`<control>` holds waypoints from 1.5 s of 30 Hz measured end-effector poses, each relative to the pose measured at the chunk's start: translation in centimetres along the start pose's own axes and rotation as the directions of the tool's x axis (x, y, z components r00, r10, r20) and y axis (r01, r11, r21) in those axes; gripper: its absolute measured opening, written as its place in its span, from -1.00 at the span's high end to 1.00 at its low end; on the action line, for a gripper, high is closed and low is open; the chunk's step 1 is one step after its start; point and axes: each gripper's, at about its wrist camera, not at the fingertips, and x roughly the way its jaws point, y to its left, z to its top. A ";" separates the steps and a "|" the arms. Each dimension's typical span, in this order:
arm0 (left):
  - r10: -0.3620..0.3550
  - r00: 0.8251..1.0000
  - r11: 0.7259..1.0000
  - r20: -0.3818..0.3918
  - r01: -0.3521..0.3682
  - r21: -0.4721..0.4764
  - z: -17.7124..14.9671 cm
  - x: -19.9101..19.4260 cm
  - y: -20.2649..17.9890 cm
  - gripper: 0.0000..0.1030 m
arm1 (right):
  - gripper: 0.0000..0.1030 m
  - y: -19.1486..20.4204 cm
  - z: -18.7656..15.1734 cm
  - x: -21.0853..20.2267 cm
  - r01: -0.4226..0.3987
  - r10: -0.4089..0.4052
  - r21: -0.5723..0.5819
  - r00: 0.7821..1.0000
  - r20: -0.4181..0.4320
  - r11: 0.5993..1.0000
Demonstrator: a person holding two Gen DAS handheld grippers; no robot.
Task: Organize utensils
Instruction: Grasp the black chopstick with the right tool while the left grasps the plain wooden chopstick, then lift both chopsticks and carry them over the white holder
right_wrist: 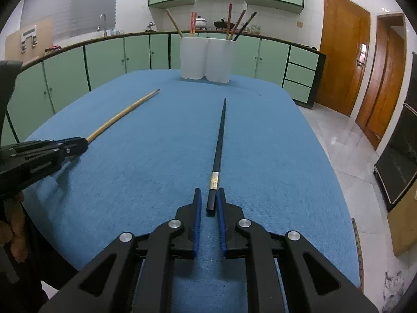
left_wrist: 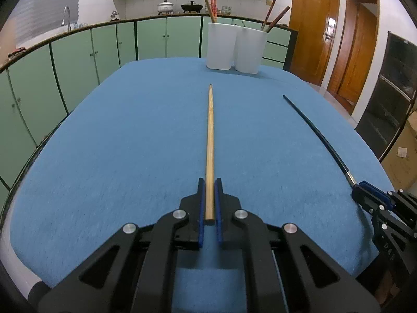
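A wooden chopstick (left_wrist: 210,135) lies lengthwise on the blue cloth, and my left gripper (left_wrist: 209,182) is shut on its near end. In the right wrist view that gripper (right_wrist: 78,143) comes in from the left with the wooden chopstick (right_wrist: 122,112) reaching out of it. A black chopstick (right_wrist: 219,140) lies on the cloth with its thick end between the jaws of my right gripper (right_wrist: 209,191). It rests by the right pad, and a gap shows on the left side. In the left wrist view, the right gripper (left_wrist: 361,186) and black chopstick (left_wrist: 325,140) sit at the right.
A white two-cup holder (left_wrist: 234,49) (right_wrist: 206,60) stands at the table's far edge with several chopsticks upright in it. The blue cloth (left_wrist: 130,143) covers the round table. Green cabinets run behind; wooden doors are at the right. A hand (right_wrist: 13,229) shows at the left edge.
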 end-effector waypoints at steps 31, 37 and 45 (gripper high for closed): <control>-0.069 0.997 0.997 0.025 0.069 -0.015 0.2 -5.8 0.6 0.89 | 0.87 -1.6 1.5 -6.6 -0.028 0.021 0.135 0.998 0.056 0.990; -0.083 0.992 0.996 0.100 0.084 -0.003 3.0 -10.7 1.3 0.89 | 0.87 -2.2 4.6 -11.0 -0.058 0.049 0.095 0.994 0.093 0.994; -0.135 0.980 0.990 0.144 0.130 0.044 8.1 -14.4 1.4 0.89 | 0.87 -2.9 11.3 -13.8 -0.101 0.099 0.022 0.992 0.080 0.995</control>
